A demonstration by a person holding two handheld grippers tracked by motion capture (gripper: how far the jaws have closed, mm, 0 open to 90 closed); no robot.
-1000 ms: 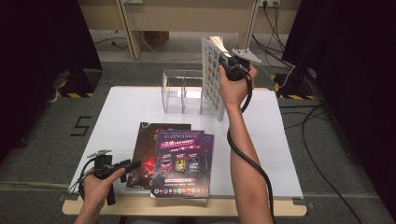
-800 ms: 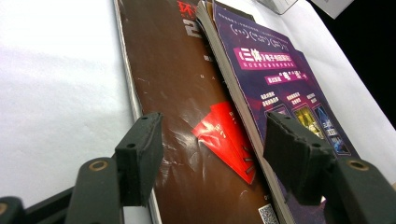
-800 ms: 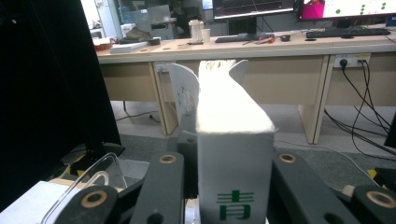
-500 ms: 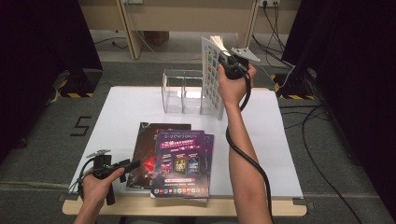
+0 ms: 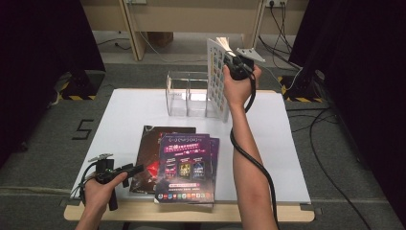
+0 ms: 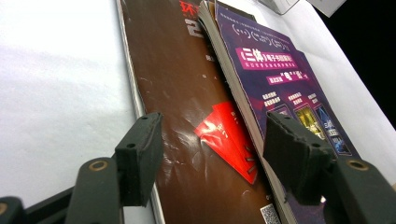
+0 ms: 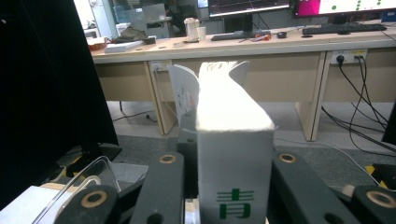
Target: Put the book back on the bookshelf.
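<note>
**Book held upright at the holder**

The right gripper [image 5: 233, 64] clamps a white book [image 5: 218, 79] by its spine (green character showing), long axis vertical, standing at the clear holder's [image 5: 186, 93] right end. The left gripper [image 5: 125, 170] hangs unclenched beside the magazines [image 5: 184, 165].

Our right gripper [image 5: 229, 58] is raised at the far side on an outstretched forearm, jaws clamped. Our left gripper [image 5: 135, 168] lies low at the near edge, jaws apart, pointing right.
</note>
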